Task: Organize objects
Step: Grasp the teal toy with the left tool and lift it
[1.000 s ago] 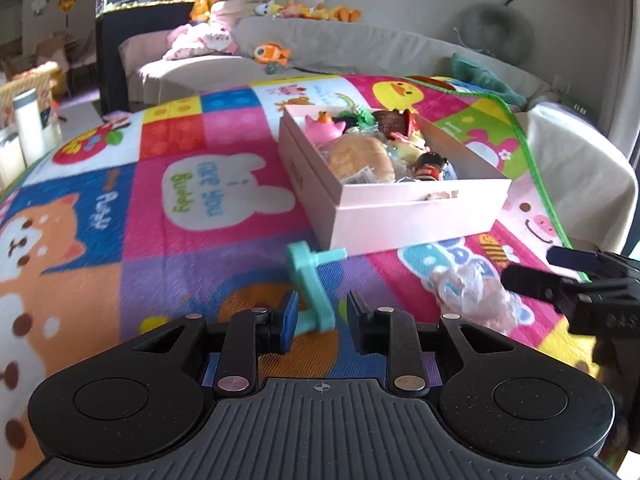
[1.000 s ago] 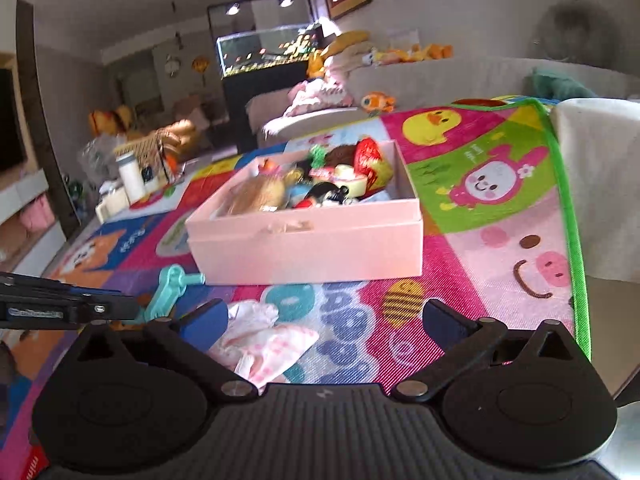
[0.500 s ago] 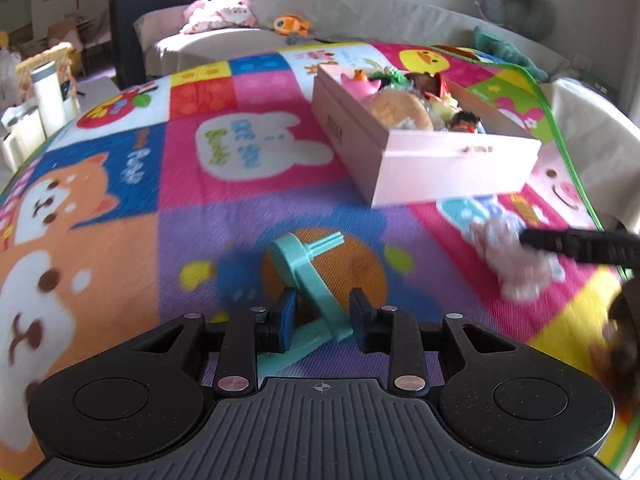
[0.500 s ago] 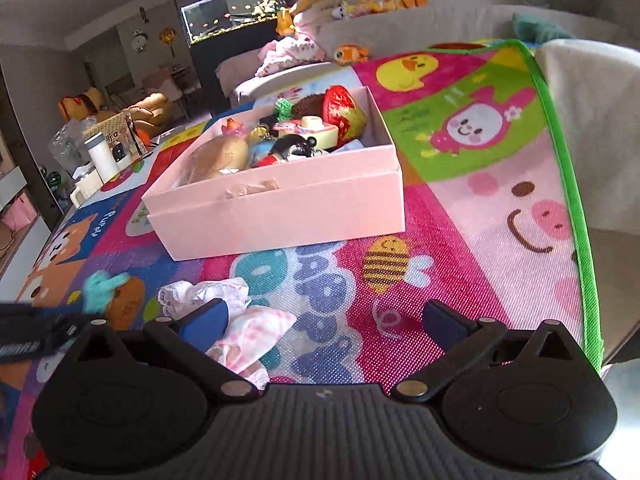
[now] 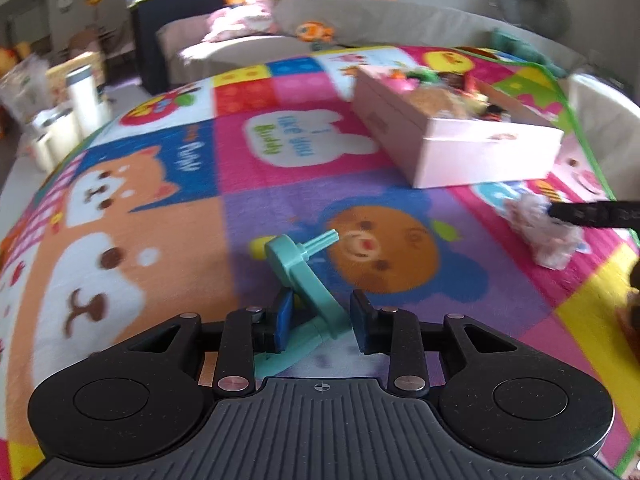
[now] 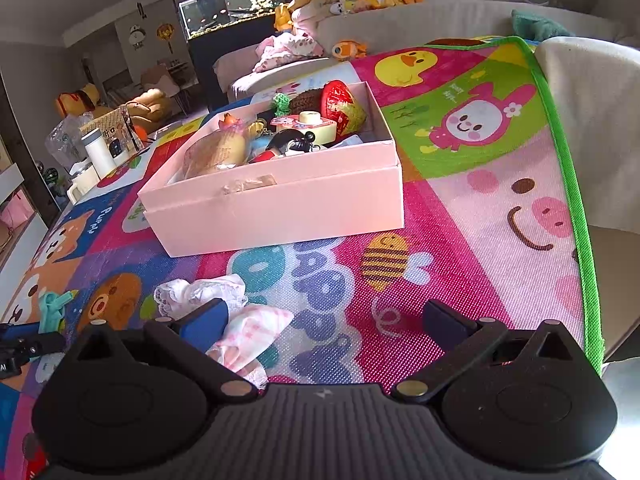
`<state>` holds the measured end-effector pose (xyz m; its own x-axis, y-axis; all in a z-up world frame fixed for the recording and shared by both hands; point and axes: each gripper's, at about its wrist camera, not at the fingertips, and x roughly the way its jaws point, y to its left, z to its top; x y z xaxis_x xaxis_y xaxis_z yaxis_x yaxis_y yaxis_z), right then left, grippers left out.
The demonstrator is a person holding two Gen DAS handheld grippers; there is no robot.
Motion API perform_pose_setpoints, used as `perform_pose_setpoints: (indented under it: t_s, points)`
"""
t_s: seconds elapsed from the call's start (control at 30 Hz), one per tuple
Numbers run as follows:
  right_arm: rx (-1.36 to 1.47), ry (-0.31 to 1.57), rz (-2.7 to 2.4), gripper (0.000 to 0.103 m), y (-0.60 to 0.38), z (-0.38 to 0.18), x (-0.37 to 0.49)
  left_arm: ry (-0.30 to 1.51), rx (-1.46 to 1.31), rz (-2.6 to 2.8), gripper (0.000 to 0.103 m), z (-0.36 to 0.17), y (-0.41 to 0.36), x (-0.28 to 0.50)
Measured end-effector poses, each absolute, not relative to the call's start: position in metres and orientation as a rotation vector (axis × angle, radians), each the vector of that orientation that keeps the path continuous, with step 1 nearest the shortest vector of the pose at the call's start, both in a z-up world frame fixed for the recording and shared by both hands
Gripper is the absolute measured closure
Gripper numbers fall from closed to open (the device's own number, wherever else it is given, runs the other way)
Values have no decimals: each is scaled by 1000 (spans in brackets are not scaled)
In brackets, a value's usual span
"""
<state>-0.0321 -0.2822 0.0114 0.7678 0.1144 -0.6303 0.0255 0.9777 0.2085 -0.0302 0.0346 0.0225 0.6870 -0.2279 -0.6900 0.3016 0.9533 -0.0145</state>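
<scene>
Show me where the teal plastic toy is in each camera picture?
Left wrist view: the teal plastic toy sits low in the middle, between the left gripper fingers, on the play mat.
Right wrist view: the same toy shows small at the far left edge, beside the mat's bear face.
Shared landmark: the pink box full of toys, upper right in the left view, centre in the right view.
</scene>
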Motion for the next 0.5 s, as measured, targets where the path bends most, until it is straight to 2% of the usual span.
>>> perform_pose_setpoints:
  t_s: [0.13,0.5]
  points:
    - [210,696,49,0,-283,11,-32,746,148,-404,65,21,14,-41]
    - [210,696,48,0,-283,11,-32,744,154,-393,65,18,-4,-41]
